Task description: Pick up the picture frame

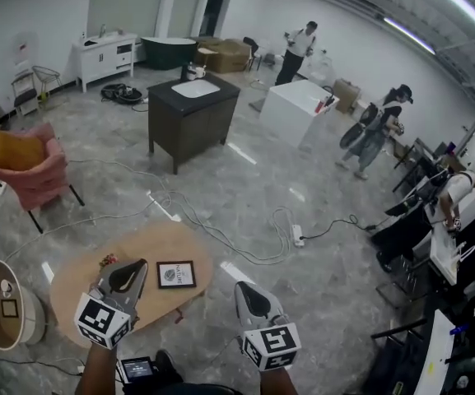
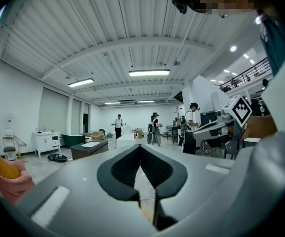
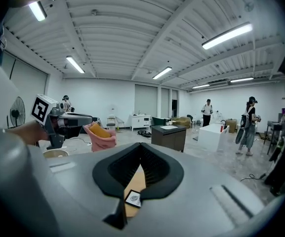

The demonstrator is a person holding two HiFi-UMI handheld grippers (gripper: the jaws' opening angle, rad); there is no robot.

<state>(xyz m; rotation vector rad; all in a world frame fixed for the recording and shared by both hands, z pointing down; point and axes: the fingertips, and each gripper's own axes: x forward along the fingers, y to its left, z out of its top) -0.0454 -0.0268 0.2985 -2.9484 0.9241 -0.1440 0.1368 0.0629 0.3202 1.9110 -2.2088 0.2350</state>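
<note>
The picture frame (image 1: 175, 274), black-edged with a white mat, lies flat on the oval wooden table (image 1: 81, 274), towards its right end. My left gripper (image 1: 138, 266) hovers over the table just left of the frame, shut and empty. My right gripper (image 1: 243, 288) hangs over the floor beyond the table's right end, also shut and empty. In the right gripper view the frame (image 3: 133, 198) shows low down through the gap behind the closed jaws (image 3: 141, 145). The left gripper view looks level across the room past its closed gripper (image 2: 140, 147), with the frame hidden.
A small red object (image 1: 108, 260) lies on the table near my left gripper. A round tub (image 1: 2, 303) stands left of the table, a pink chair (image 1: 23, 167) behind it. Cables and a power strip (image 1: 297, 235) cross the floor. A dark sink cabinet (image 1: 192, 113) stands farther off, with people at the right.
</note>
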